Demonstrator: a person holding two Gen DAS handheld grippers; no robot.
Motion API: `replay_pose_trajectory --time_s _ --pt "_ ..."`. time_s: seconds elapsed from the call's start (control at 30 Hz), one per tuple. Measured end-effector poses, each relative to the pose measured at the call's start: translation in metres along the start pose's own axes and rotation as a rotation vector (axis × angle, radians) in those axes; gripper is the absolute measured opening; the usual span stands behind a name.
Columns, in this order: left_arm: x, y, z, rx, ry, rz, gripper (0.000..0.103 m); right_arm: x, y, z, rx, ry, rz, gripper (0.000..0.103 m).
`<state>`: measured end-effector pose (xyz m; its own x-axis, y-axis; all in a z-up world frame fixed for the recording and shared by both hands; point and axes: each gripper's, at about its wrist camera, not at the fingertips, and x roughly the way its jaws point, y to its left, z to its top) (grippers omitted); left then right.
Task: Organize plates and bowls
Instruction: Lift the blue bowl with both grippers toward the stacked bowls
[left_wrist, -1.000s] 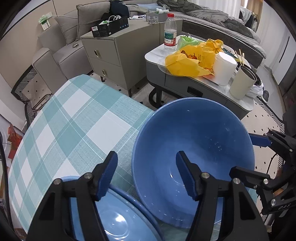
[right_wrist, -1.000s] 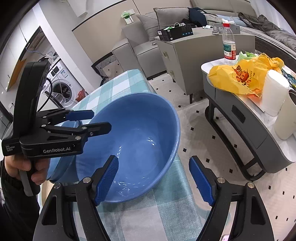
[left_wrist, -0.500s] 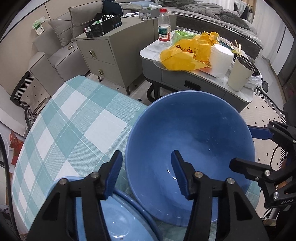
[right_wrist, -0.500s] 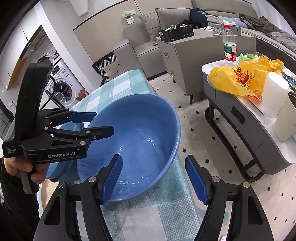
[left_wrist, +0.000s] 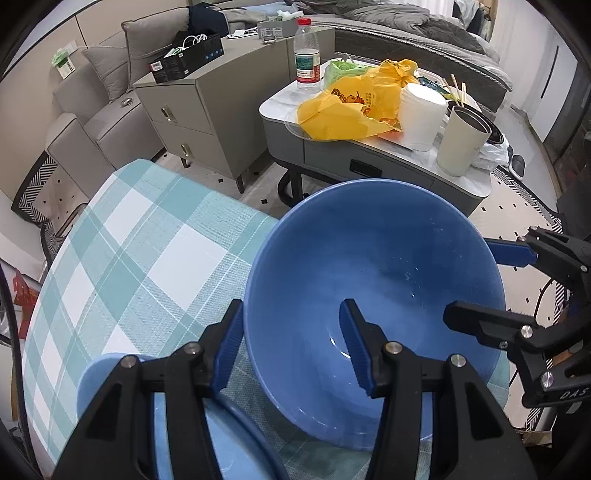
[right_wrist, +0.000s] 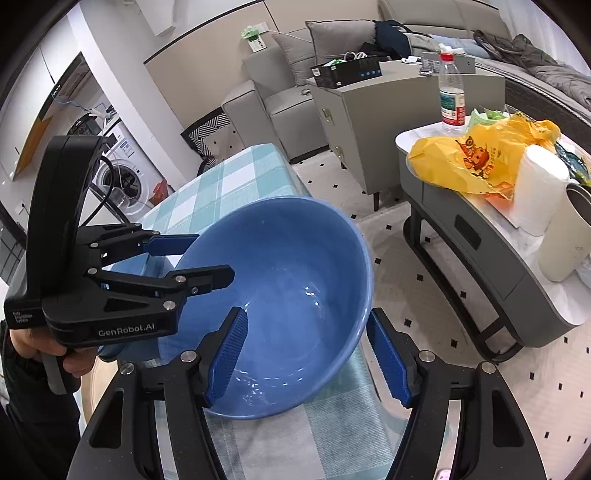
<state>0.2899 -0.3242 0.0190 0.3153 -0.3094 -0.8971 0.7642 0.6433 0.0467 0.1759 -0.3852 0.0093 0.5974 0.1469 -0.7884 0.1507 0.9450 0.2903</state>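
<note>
From the left wrist camera, a large blue bowl (left_wrist: 373, 306) sits tilted on a table covered with a teal and white checked cloth (left_wrist: 140, 258), close to the table's far right edge. The left gripper (left_wrist: 291, 343) straddles the bowl's near left rim, one blue finger outside the wall and one inside, with a visible gap on the inner side, so it is released, not yet pinching. A second blue dish (left_wrist: 122, 398) lies at the near left, partly under the gripper. The right gripper (left_wrist: 491, 291) reaches in from the right edge, one finger over the far rim, one inside. From the right wrist camera, the same bowl (right_wrist: 291, 295) fills the middle, and the right gripper (right_wrist: 306, 358) straddles its near right rim, fingers spread wider than the wall, also released. The left gripper (right_wrist: 199, 258) enters from the left, held by a hand (right_wrist: 44, 347). A low grey table (right_wrist: 480, 229) with a yellow bag (right_wrist: 480, 158) stands to the right. To do this step well, both grippers should probably close squarely on the rim at opposite sides, then lift evenly, since the bowl looks smooth, leans, and sits near the table edge.
</note>
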Motion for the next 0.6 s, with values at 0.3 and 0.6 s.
replay_pose_trajectory --time_s 0.3,0.6 --pt "-0.002 -0.007 -0.008 -0.009 0.006 -0.012 0.052 -0.007 -0.009 -0.002 0.01 -0.007 -0.022 0.065" --pt "-0.003 -0.014 -0.015 -0.012 0.007 -0.03 0.052 -0.009 -0.01 -0.006 0.004 -0.007 -0.041 0.061"
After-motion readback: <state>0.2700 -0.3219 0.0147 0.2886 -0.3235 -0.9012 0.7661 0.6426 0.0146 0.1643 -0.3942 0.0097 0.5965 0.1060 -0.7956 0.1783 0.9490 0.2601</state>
